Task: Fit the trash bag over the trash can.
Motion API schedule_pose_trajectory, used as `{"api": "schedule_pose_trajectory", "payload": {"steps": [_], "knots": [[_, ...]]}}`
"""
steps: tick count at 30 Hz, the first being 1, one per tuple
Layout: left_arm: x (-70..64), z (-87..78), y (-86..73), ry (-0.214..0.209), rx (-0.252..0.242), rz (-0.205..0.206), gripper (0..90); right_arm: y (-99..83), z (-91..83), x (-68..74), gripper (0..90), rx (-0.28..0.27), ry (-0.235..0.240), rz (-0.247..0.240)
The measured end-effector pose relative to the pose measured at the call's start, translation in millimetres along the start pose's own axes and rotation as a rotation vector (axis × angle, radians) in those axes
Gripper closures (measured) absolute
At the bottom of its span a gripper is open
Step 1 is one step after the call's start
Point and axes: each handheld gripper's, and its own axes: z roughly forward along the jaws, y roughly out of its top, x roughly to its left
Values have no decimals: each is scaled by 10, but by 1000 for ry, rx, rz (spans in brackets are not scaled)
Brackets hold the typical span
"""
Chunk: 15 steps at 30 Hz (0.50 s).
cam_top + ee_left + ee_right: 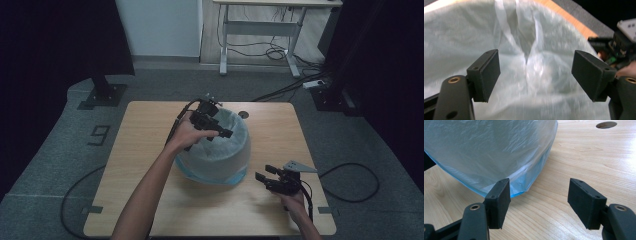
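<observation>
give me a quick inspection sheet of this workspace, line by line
surface: light wooden table with a round hole near its far edge
job's things: a bin lined with a thin white plastic bag stands mid-table, with a blue edge at its base
clutter: nothing seen
grippers: left gripper open over the bag's mouth, holding nothing; right gripper open, low at the table's near right, jaws pointed at the bin's base, apart from it
cables: one trails from each gripper, with a black loop on the floor at right; more lie under the far desk
surroundings: grey carpet, a white desk behind, dark curtains at both sides, a stand base at far left
</observation>
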Motion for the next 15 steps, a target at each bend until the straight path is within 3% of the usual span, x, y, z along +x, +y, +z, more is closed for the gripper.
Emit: {"api": "schedule_pose_trajectory", "payload": {"steps": [6,15], "knots": [[64,43,-90,19,84,-4,248,-8,19,12,338,10,5,-3],[77,241,-70,23,205,-19,250,-19,4,-19,338,4,-2,13]]}}
